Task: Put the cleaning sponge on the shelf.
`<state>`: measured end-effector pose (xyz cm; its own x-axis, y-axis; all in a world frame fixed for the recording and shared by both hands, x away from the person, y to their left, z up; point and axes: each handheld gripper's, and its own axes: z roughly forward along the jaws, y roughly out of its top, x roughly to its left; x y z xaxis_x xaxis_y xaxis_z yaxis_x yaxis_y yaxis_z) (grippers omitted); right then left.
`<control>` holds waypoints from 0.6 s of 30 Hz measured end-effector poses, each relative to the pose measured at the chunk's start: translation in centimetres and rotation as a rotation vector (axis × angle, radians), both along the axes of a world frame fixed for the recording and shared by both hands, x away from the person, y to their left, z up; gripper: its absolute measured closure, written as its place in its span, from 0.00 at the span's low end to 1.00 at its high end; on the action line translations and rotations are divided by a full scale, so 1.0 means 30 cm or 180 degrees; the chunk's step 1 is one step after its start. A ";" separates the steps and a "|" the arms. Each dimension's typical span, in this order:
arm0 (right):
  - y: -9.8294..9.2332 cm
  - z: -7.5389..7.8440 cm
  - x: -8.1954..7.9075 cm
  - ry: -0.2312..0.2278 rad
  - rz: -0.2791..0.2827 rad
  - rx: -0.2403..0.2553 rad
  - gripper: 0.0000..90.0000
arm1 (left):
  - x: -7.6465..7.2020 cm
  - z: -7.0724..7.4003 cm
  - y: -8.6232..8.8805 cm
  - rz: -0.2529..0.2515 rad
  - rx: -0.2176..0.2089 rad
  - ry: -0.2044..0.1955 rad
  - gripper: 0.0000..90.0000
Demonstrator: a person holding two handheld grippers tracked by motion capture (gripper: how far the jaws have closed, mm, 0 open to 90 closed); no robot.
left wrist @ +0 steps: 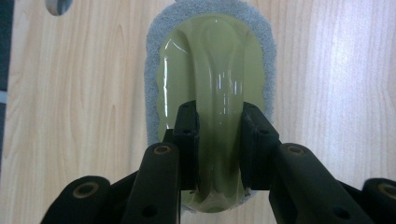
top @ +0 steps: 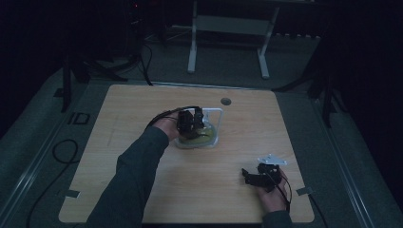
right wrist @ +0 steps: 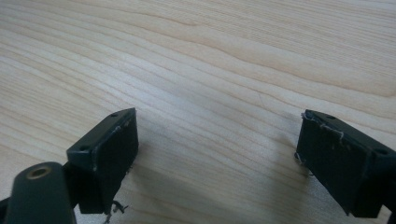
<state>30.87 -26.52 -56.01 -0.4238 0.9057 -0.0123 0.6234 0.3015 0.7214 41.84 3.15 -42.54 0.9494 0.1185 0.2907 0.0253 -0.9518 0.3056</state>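
Squarely gripped: scrubber handle between the left tongs

Centrally on the counter (top: 142, 190) lies the green scrubber (left wrist: 215, 60), its arched handle clamped by the left tongs (left wrist: 218, 140). Well apart, the right tongs (right wrist: 217, 158) gape wide over bare wood, holding nothing

I count one green-handled scrubbing brush (left wrist: 212, 88) on one wooden table (top: 142, 104), and I hold two grippers: left gripper (top: 191, 124), right gripper (top: 253, 176).
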 end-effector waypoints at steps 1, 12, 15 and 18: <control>0.000 0.000 0.000 0.0006 -0.0003 0.0004 0.14 | 0.002 0.000 0.000 -0.0006 0.0012 -0.0011 0.80; 0.000 0.000 0.000 0.0004 -0.0003 0.0004 0.14 | 0.014 0.006 -0.014 -0.0073 0.0149 -0.0088 0.80; 0.000 0.000 0.000 0.0005 -0.0002 0.0005 0.14 | 0.018 -0.006 -0.022 -0.0077 0.0199 -0.0098 0.80; 0.000 0.000 0.000 0.0004 -0.0002 0.0004 0.14 | 0.025 -0.016 -0.025 -0.0077 0.0233 -0.0095 0.79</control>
<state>30.86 -26.51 -56.01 -0.4233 0.9059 -0.0108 0.6244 0.3004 0.7210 42.60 2.41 -43.01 0.9426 0.0730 0.3259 -0.0061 -0.9719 0.2355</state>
